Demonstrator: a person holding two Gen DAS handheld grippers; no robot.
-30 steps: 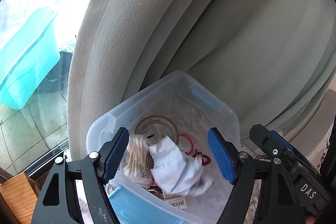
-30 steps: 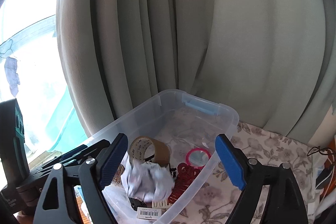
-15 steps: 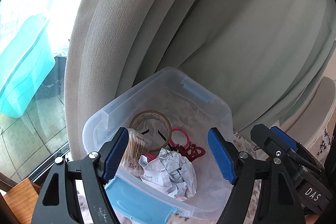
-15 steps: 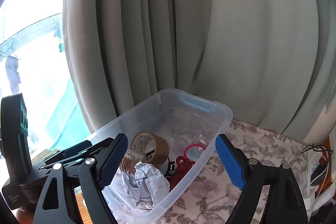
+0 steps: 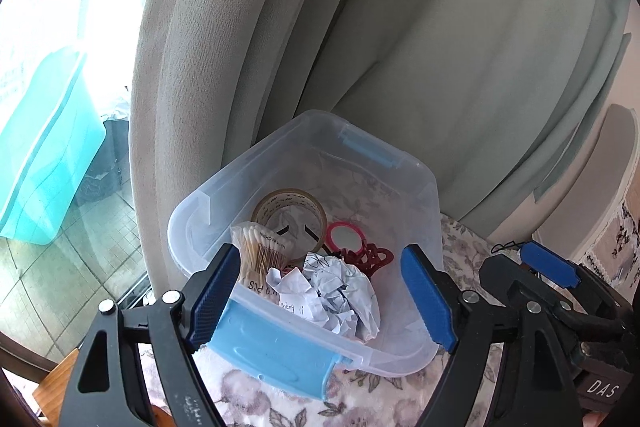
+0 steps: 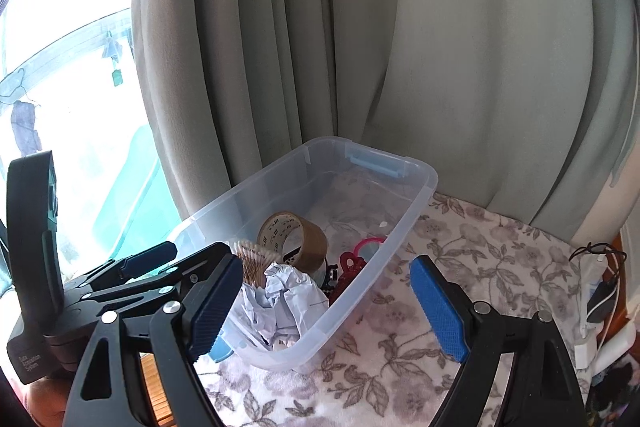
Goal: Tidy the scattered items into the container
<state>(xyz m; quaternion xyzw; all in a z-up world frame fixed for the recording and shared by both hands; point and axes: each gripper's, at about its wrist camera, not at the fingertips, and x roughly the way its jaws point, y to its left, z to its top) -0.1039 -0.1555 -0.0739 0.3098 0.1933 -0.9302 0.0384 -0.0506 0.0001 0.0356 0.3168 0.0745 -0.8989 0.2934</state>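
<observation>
The left hand-held gripper point(image 5: 322, 293) was wide open and held nothing, and the right hand-held gripper point(image 6: 328, 307) was open and empty too. Both hung over the near end of a clear plastic bin point(image 6: 412, 211) on a table with a flowered cloth point(image 6: 480, 267). Inside the bin lay crumpled paper point(image 5: 336, 291), a pack of cotton swabs point(image 5: 260, 251), a roll of brown tape point(image 5: 290, 213) and a pink ring point(image 5: 343, 235) (beside something dark red). A grey-green curtain point(image 6: 440, 47) hung just behind the bin.

The clear plastic container with blue latches point(image 5: 424, 195) holds a crumpled white paper ball point(image 5: 340, 295), a brown tape roll point(image 5: 290, 209) and a packet of cotton swabs point(image 5: 260, 255).
</observation>
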